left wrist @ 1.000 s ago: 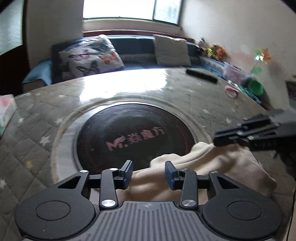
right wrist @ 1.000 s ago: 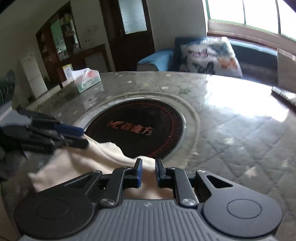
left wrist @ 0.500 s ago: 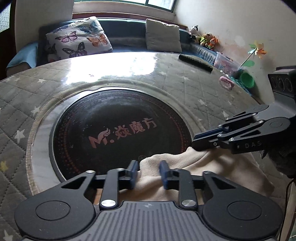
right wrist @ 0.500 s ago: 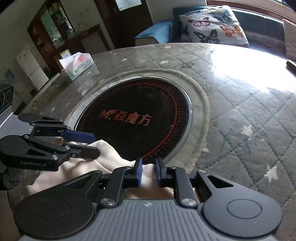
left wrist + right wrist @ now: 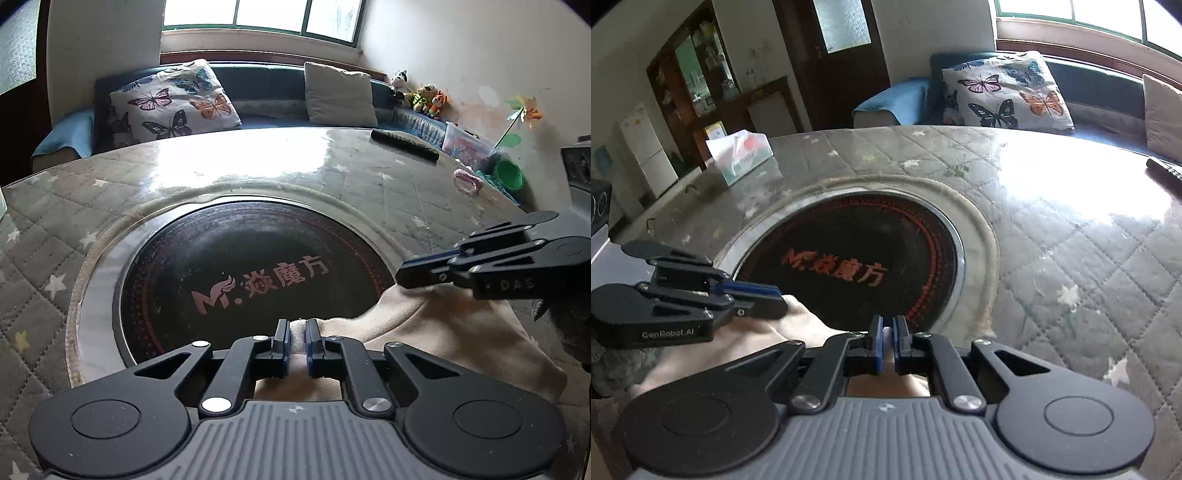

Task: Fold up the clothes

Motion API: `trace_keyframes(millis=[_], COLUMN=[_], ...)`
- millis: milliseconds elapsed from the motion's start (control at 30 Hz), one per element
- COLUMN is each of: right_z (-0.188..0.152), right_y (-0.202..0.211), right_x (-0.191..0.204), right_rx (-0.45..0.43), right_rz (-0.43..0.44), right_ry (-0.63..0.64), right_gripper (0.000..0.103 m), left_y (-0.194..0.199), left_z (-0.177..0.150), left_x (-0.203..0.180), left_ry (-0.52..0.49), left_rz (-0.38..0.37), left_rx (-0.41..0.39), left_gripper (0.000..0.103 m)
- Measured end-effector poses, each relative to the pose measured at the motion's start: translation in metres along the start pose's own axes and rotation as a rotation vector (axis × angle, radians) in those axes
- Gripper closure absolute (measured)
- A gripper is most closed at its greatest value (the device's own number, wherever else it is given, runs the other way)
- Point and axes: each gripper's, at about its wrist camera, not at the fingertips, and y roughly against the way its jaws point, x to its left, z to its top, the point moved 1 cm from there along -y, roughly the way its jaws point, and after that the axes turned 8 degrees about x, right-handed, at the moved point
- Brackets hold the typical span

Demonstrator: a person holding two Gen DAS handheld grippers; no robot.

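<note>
Clothing (image 5: 436,332), a cream piece, is lying at the near desk (image 5: 369,192) edge; your left claw (image 5: 296,343) is closing on its hem, your right claw (image 5: 887,343) is pinching another edge, so you are preparing the fold.

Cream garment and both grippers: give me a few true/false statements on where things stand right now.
1. The left gripper has cream garment cloth between its fingers. True; its jaws are closing on the edge.
2. The right gripper is wide open above the table. False: it is shut on a fold of the garment.
3. The garment lies by the far edge near the remote control. False: it lies at the near edge, partly over the dark round cooktop.
4. A tissue box stands on the table. True.
5. The garment is folded into a neat square. False: it is rumpled.
</note>
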Motion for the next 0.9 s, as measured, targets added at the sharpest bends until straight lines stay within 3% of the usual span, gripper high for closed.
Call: trace_keyframes(millis=[167, 300, 367, 500, 700, 900], right_z=[-0.003, -0.017, -0.022, -0.019, -0.027, -0.040], right_y=[0.019, 0.012, 0.000, 0.002, 0.020, 0.003], right_x=[0.016, 0.034, 0.032, 0.027, 0.048, 0.064], right_rx=[-0.059, -0.005, 0.021, -0.013, -0.047, -0.037], right_rz=[-0.004, 0.023, 0.009, 0.002, 0.009, -0.015], right_ry=[0.062, 0.152, 0.149, 0.099, 0.176, 0.214], right_gripper=[0.094, 0.094, 0.094, 0.094, 0.094, 0.093], left_y=[-0.001, -0.003, -0.002, 0.009, 0.038, 0.033], left_z=[-0.001, -0.002, -0.002, -0.004, -0.020, -0.033], left_x=[0.002, 0.004, 0.003, 0.004, -0.013, -0.027], left_ry=[0.009, 0.018, 0.018, 0.026, -0.001, -0.002], left_rz=[0.004, 0.005, 0.007, 0.016, -0.013, -0.040], left_rx=[-0.006, -0.008, -0.010, -0.030, -0.079, -0.053], left_gripper=[0.094, 0.094, 0.093, 0.090, 0.090, 0.090])
